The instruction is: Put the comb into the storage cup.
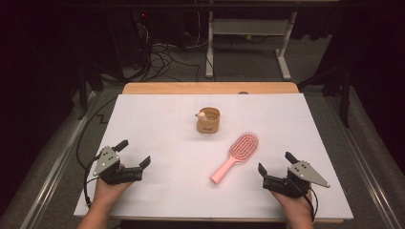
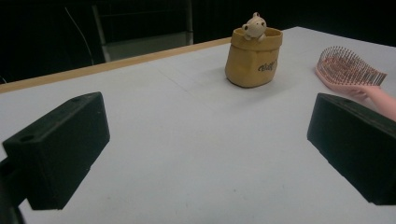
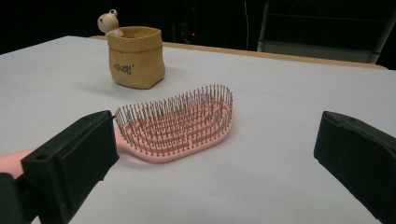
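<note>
So the pink hairbrush [image 1: 236,156] is lying flat on the white table [image 1: 157,119], bristles up, a bit right of centre. Its long axis runs diagonally: handle end pointing near and left, head pointing far and right toward the little tan bag [image 1: 209,121] with the bear on its rim.

The right gripper [image 1: 276,169] is clearly the closer one, sitting just right of the handle tip with nothing between its jaws, spread wide. In the right gripper view the brush [image 3: 180,125] sits just ahead and slightly left. The left gripper [image 1: 133,152] is well apart on the near left, jaws also wide and empty.

My guess: the right one goes for the handle, and it'll need to swing left a touch.
</note>
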`<state>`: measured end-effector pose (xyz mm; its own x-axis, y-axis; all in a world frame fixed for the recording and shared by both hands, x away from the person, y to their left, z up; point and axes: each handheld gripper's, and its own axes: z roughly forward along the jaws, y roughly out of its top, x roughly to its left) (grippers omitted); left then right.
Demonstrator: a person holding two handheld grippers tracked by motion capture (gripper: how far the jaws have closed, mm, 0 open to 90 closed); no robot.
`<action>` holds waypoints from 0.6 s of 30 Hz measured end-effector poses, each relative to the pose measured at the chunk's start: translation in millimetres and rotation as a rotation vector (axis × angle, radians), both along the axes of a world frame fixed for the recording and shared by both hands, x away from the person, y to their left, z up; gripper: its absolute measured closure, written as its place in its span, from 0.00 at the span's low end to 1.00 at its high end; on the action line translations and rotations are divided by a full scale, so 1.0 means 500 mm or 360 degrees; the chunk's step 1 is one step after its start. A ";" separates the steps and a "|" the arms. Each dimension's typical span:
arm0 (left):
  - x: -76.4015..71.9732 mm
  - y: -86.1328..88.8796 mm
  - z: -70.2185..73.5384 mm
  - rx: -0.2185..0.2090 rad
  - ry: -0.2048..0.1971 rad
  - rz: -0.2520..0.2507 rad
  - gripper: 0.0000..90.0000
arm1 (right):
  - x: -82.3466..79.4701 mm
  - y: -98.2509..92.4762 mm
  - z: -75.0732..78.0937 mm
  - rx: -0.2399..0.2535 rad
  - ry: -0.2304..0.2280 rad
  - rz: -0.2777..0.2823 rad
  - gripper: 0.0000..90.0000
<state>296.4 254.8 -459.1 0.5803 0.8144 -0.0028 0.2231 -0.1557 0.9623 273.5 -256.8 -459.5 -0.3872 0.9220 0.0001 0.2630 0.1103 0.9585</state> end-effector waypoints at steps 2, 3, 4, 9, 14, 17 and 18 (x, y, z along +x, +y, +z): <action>0.000 -0.001 0.000 -0.0008 -0.0006 -0.0001 0.00 | 0.000 0.000 -0.001 -0.0002 0.0002 0.0002 0.00; 0.001 -0.002 -0.001 -0.0025 -0.0004 -0.0014 0.00 | 0.001 -0.001 -0.001 -0.0002 0.0003 0.0004 0.00; 0.001 -0.002 -0.001 -0.0025 -0.0004 -0.0014 0.00 | 0.001 -0.001 -0.001 -0.0002 0.0003 0.0004 0.00; 0.001 -0.005 -0.006 -0.0017 -0.0002 -0.0029 0.00 | -0.001 -0.001 0.000 0.0009 0.0006 0.0013 0.00; 0.004 -0.002 -0.009 -0.0038 0.0027 -0.0048 0.01 | -0.001 -0.002 0.002 0.0041 0.0021 0.0014 0.07; 0.004 -0.001 -0.008 -0.0060 0.0031 -0.0054 0.01 | 0.001 -0.001 0.001 0.0045 0.0045 0.0023 0.14; 0.004 -0.002 -0.009 -0.0062 0.0039 -0.0063 0.01 | 0.002 -0.001 0.000 0.0051 0.0073 0.0057 0.22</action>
<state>298.3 253.9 -463.4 0.6115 0.7898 -0.0485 0.2410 -0.1275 0.9621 274.4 -257.1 -459.7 -0.4186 0.9069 0.0480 0.3030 0.0897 0.9488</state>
